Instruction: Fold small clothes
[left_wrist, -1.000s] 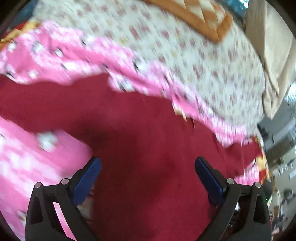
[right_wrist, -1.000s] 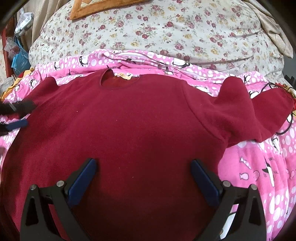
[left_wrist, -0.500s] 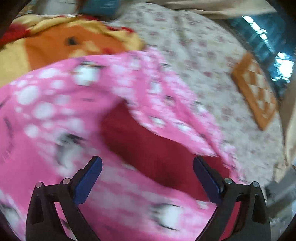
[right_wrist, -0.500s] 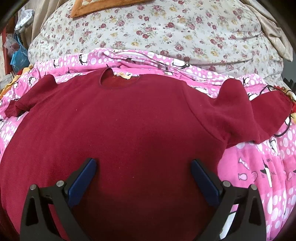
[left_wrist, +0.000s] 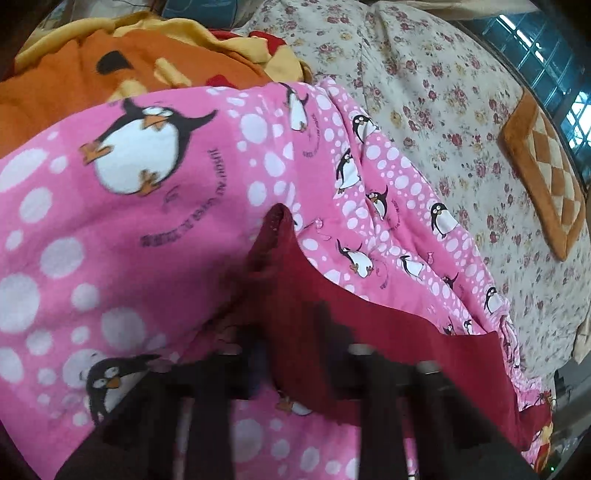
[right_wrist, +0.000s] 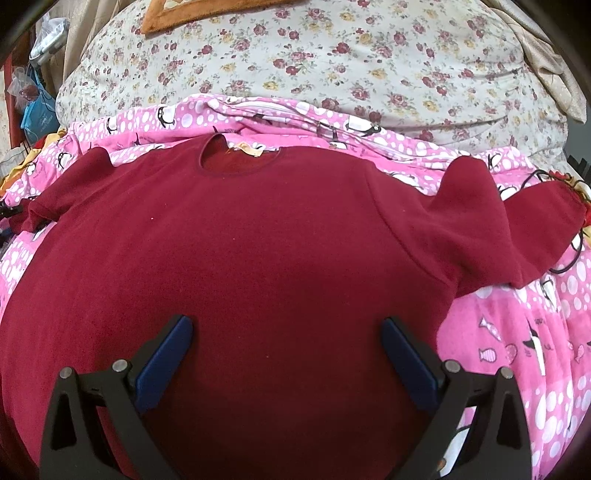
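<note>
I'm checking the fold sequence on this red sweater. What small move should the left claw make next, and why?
Probably lift and carry the sleeve inward across the chest. The left claw has just been closing and looks shut on the sleeve cuff of the red sweater, which lies spread flat on the pink penguin blanket. The right claw hangs open over the body.

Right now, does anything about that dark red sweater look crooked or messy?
Yes. The dark red fleece sweater lies mostly flat on the pink penguin-print blanket, but its right-hand sleeve in the right wrist view is bunched and doubled over itself instead of lying straight.
</note>
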